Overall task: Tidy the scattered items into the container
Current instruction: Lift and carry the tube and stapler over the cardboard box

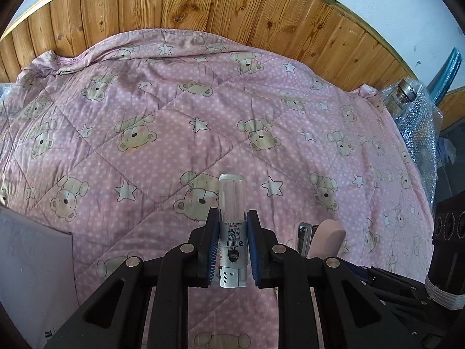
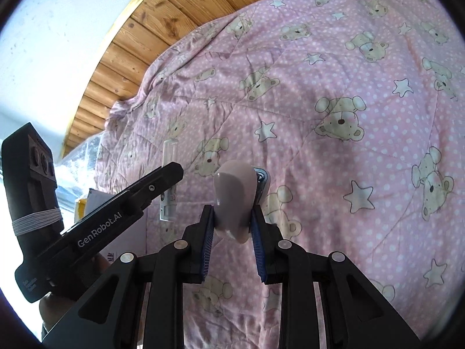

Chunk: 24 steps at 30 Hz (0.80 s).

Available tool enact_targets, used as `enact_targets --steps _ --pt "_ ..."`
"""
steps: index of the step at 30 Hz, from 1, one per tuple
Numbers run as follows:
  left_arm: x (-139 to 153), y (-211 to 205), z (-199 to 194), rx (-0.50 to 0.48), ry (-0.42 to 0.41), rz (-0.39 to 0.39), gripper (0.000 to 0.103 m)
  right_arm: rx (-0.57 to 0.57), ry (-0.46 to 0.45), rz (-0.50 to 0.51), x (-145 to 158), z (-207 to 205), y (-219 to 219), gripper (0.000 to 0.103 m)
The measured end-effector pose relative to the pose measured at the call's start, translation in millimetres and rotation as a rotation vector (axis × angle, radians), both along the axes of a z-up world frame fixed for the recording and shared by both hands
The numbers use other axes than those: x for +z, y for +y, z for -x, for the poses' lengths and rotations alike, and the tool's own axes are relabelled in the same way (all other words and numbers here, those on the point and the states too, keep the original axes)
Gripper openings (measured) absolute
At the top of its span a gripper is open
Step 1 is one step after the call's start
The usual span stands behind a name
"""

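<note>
Spray bottle [image 1: 232, 232], clear cap pointing far, is clamped in left gripper [image 1: 232, 221] above the pink bear quilt [image 1: 162, 145]. Right gripper [image 2: 232, 212] pinches a pinkish stapler [image 2: 234, 197], just right of the bottle.

A pink quilt [image 1: 180, 133] printed with teddy bears, white stars and polka dots covers the bed and fills most of both views. Behind it runs a knotty wooden plank headboard [image 1: 180, 3] edged with a pale trim, and above that a plain white wall [image 1: 392, 3]. Bubble wrap [image 1: 418, 128] lies bunched at the bed's right edge. Daylight falls softly across the quilt.
</note>
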<state>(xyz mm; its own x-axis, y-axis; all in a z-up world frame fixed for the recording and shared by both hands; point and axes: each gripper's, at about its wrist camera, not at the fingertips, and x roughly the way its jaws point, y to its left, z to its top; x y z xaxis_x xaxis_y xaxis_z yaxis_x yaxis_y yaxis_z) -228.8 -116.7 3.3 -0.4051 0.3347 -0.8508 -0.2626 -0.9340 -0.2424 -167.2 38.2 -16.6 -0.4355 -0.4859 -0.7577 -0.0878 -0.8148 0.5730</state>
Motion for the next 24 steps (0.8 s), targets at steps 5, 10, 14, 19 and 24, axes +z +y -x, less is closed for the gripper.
enact_targets --steps 5,10,14,19,24 --pt "22 -8 -34 -0.007 0.032 -0.016 0.020 0.017 0.019 -0.018 16 -26 -11 0.026" --pt "39 -23 -69 0.001 0.055 -0.040 0.020 0.038 0.034 -0.031 30 -56 -23 0.026" --pt "51 -39 -96 0.020 0.072 -0.062 0.020 0.067 0.047 -0.044 40 -78 -37 0.026" --pt "64 -61 -129 0.049 0.093 -0.093 0.020 0.110 0.076 -0.059 57 -102 -57 0.026" --pt "72 -82 -158 0.075 0.108 -0.123 0.020 0.148 0.103 -0.070 70 -121 -77 0.026"
